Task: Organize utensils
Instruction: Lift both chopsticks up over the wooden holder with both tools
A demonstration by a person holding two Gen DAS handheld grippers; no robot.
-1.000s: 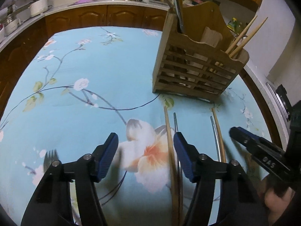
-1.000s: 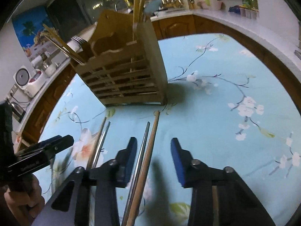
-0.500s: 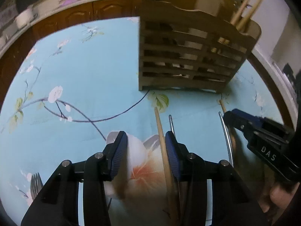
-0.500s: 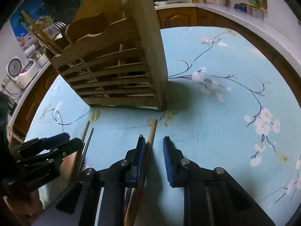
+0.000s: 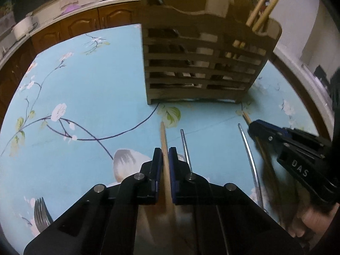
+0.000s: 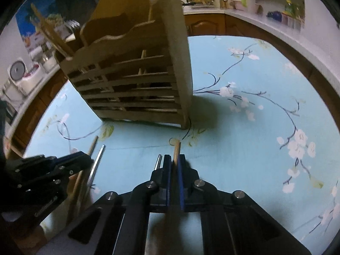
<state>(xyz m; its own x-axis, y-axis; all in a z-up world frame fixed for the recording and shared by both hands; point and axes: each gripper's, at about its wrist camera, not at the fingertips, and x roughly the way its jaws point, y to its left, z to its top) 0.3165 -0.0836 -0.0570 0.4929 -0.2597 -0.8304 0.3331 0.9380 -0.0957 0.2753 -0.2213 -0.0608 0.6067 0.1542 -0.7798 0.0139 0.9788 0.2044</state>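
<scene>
A blue floral surface (image 5: 89, 89) carries a slatted wooden rack (image 5: 201, 68) near its far edge. Before the rack lie chopsticks. The left gripper (image 5: 165, 155) has just clamped one wooden chopstick (image 5: 163, 136); the right gripper (image 6: 174, 161) has just clamped another (image 6: 176, 148). A fork (image 5: 41, 212) lies at the near-left edge.

The left gripper (image 5: 165, 156) points steeply down toward 12 o'clock, its blue pads (image 5: 158, 163) having just closed onto a wooden chopstick (image 5: 163, 136) pinched between them. The right gripper (image 6: 174, 163) tilts down likewise, its jaws also just closed, pads (image 6: 181, 170) pressing a second chopstick (image 6: 176, 148). In the left wrist view the right gripper reaches in from 4 o'clock with a hand (image 5: 308, 225) behind it; in the right view the left gripper enters from 8 o'clock.
</scene>
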